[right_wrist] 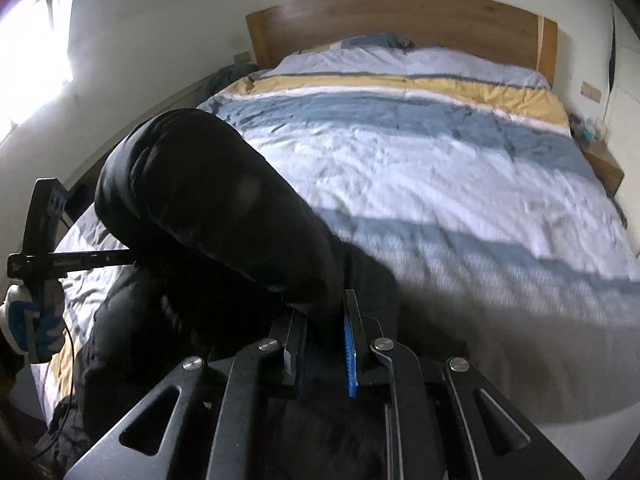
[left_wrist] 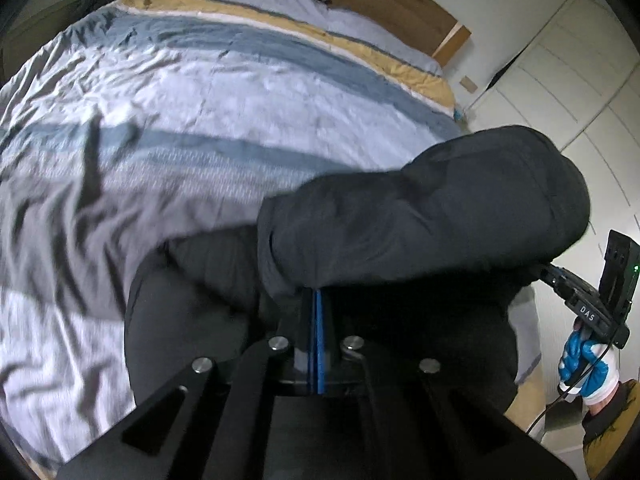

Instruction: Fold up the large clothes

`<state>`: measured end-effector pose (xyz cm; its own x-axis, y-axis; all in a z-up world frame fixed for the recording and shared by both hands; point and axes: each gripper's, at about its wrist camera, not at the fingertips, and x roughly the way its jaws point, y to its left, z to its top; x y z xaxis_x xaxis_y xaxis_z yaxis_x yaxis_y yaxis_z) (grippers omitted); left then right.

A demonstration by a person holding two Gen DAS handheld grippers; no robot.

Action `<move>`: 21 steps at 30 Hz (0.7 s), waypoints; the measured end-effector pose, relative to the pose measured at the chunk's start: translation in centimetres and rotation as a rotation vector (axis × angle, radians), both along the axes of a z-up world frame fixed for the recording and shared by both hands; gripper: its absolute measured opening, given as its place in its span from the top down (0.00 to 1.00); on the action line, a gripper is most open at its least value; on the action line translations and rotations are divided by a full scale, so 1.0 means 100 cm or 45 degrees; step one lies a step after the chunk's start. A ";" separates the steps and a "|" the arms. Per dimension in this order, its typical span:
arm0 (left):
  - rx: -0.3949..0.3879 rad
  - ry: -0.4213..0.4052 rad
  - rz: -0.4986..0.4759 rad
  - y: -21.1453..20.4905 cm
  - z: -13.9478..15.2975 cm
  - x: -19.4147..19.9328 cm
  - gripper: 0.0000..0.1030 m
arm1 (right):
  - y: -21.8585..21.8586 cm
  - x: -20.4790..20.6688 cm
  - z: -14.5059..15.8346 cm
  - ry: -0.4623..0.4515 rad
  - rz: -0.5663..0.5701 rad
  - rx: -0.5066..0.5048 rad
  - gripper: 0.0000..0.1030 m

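A black padded jacket (left_wrist: 440, 216) hangs bunched between both grippers above the bed. In the left wrist view my left gripper (left_wrist: 318, 294) is shut, its blue pads pressed together on the jacket's edge. The jacket stretches right to my right gripper (left_wrist: 540, 270), held by a blue-and-white gloved hand (left_wrist: 588, 364). In the right wrist view my right gripper (right_wrist: 326, 312) is shut on a thick fold of the jacket (right_wrist: 208, 200). The left gripper (right_wrist: 134, 258) reaches into the jacket from the left, its tips hidden by the fabric.
Below lies a bed with a crumpled duvet (right_wrist: 440, 160) striped white, blue and yellow, and a wooden headboard (right_wrist: 400, 16). White wardrobe doors (left_wrist: 560, 80) stand at the right. A wooden nightstand (right_wrist: 604, 168) is beside the bed. A bright window (right_wrist: 32, 40) is at the left.
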<state>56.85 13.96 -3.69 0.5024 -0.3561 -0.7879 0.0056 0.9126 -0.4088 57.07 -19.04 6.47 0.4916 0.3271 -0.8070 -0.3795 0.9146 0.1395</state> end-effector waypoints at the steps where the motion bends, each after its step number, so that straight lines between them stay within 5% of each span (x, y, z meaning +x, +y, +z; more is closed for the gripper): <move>1: 0.001 0.020 0.003 0.000 -0.006 -0.007 1.00 | -0.002 -0.007 -0.004 0.014 -0.003 0.001 0.87; 7: 0.007 0.070 0.023 0.000 -0.029 -0.036 1.00 | -0.007 -0.033 -0.031 0.096 -0.004 -0.015 0.91; 12: 0.004 -0.122 0.152 0.027 0.017 -0.001 1.00 | -0.021 -0.040 -0.022 0.057 -0.044 0.021 0.91; 13: -0.089 -0.144 0.190 0.040 0.026 0.026 1.00 | -0.028 -0.031 -0.010 0.007 -0.071 0.041 0.89; 14: -0.200 -0.153 0.213 0.052 0.032 0.053 0.97 | -0.032 -0.019 0.003 -0.050 -0.082 0.049 0.84; 15: -0.206 -0.166 0.236 0.055 0.035 0.064 0.97 | -0.035 -0.009 0.011 -0.073 -0.085 0.064 0.65; 17: -0.181 -0.189 0.264 0.058 0.040 0.086 0.97 | -0.038 0.015 0.025 -0.128 -0.106 0.082 0.49; 21: -0.089 -0.138 0.183 0.043 0.027 0.113 0.97 | -0.041 0.051 0.021 -0.105 -0.110 0.103 0.49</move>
<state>68.18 18.24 -0.99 0.6325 -0.3263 -0.7024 -0.0752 0.8767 -0.4750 62.21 -23.17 8.57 0.5847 0.3430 -0.7352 -0.3130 0.9314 0.1857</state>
